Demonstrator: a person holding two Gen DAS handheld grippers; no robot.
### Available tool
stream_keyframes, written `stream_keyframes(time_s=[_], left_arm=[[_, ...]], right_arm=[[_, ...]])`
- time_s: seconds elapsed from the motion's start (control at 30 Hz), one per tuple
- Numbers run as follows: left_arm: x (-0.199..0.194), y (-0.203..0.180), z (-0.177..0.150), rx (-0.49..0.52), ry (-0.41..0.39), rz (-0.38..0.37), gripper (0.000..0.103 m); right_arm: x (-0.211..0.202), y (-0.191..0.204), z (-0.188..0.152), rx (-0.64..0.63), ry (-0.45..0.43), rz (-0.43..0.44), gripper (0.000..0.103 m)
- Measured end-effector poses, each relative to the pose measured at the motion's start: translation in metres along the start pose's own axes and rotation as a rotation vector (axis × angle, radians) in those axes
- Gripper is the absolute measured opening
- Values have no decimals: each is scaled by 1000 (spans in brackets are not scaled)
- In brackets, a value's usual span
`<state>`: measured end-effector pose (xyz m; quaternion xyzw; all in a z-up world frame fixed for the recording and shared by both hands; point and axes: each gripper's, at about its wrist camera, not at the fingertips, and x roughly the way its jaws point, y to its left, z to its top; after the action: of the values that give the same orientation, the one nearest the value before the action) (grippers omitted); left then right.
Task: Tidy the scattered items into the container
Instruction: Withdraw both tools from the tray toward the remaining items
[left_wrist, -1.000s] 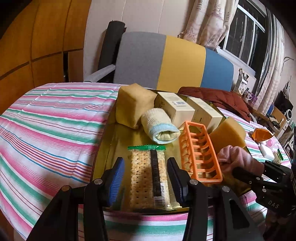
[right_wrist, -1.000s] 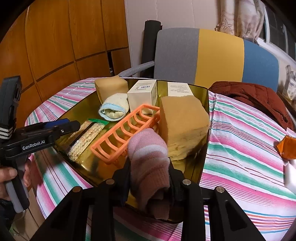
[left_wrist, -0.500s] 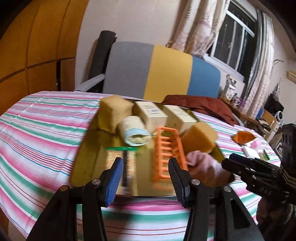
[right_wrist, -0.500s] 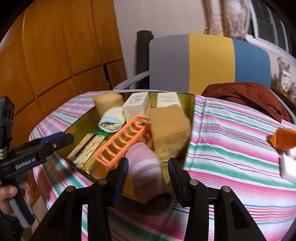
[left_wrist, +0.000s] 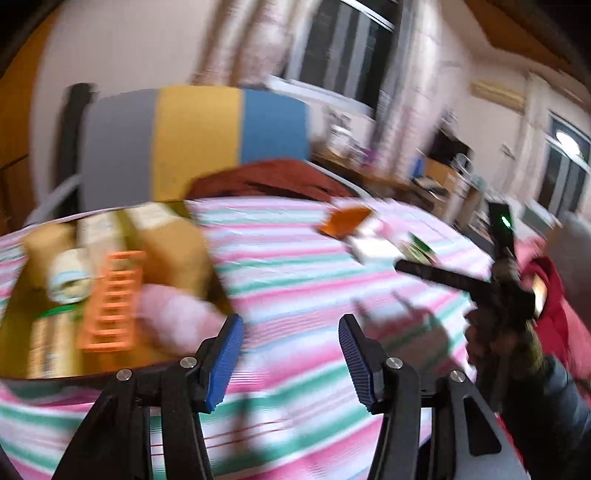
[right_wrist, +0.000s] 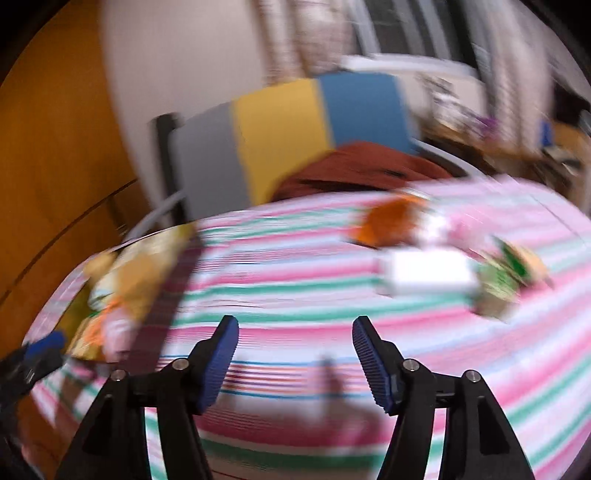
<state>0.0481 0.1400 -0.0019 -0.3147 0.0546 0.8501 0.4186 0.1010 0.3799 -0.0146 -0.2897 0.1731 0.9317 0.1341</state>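
Note:
The gold tray (left_wrist: 14, 325) sits at the left of the striped table and holds sponges, boxes, an orange rack (left_wrist: 110, 299), a cracker pack and the pink sock roll (left_wrist: 173, 317) at its near right corner. My left gripper (left_wrist: 290, 354) is open and empty over bare cloth right of the tray. My right gripper (right_wrist: 293, 354) is open and empty above the cloth. Loose items lie at the far right: an orange packet (right_wrist: 388, 221), a white box (right_wrist: 428, 275) and a green packet (right_wrist: 506, 273). Both views are blurred by motion.
A grey, yellow and blue chair (left_wrist: 192, 140) stands behind the table with a dark red jacket (left_wrist: 266, 181) draped by it. The right gripper's body (left_wrist: 495, 284) and the hand holding it show at the right of the left wrist view.
My right gripper has opened and let go of the pink sock roll, which now lies in the tray. Both grippers have swung right, away from the tray toward the loose items.

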Motion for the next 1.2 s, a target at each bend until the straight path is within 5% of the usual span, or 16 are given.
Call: stream_keyframes(time_s=[0.23,0.5,0.73,0.9,1.07,1.2], left_arm=[[60,-52,-7,115,106,-60,55],[88,-61,-15,153,136,-42,56],[101,-54,-14,132,134,-36,58],[103,-53,-14,136,124,-37,60],[101,-48,-14,102,120,-70,62],[101,-46,-14,90,116,-84,62]], right_arm=[[-11,-113,2,304,-13,-123,73],[18,-177,24,542,-8,-71,83],[40,-195,38,671,-69,-4,87],[45,-194,47,666,-69,-79,87],[41,-193,68,665,5,-223,88],[48,-207,102,660,160,-305,91]])
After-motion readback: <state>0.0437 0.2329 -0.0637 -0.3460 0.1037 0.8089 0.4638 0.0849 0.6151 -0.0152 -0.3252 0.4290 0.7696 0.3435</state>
